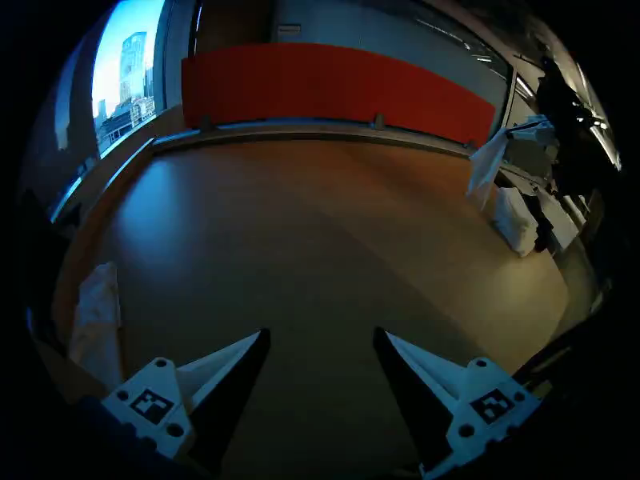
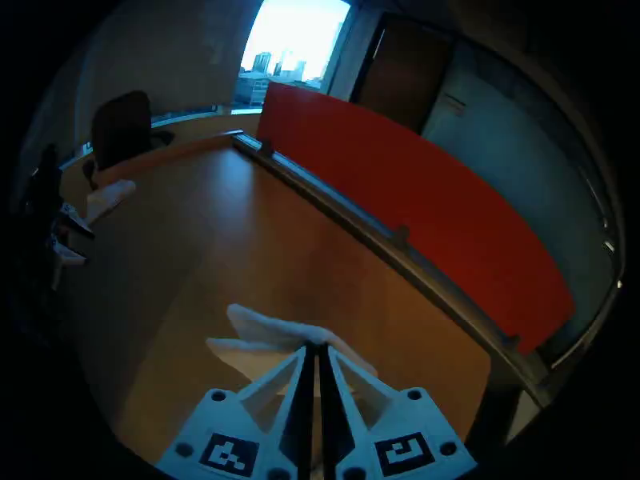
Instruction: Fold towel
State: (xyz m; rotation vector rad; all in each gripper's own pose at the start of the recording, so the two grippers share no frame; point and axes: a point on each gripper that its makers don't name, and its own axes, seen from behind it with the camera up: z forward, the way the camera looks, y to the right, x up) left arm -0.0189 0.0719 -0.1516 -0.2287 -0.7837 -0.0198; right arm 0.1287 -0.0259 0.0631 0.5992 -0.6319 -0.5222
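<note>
The left gripper [image 1: 320, 332] is hovering low over a wooden desk [image 1: 320, 224], and its two fingers are standing wide apart, holding nothing; only bare desk surface is showing between them. At the left edge of the left gripper view, a second white cloth [image 1: 96, 316] is lying crumpled near the rim of the desk, just beside the gripper's left finger but not touching it. At the right edge of the same view, some pale cloth [image 1: 486, 164] is hanging in front of dark shapes, but it is too dim to tell what is holding it. In the right gripper view, the right gripper [image 2: 314, 348] is pointing down at the desk with its fingers pressed together, and the tips are pinching the white towel [image 2: 264, 332]. This towel is sitting in the lower middle of the frame, bunched in loose folds, with one corner sticking up to the left of the fingertips. A long red partition [image 2: 416, 200] is running along the far side of the desk, from the upper middle to the lower right of the frame. A bright window [image 2: 292, 40] is showing city buildings at the top, and a dark chair [image 2: 120, 120] is standing at the upper left.
</note>
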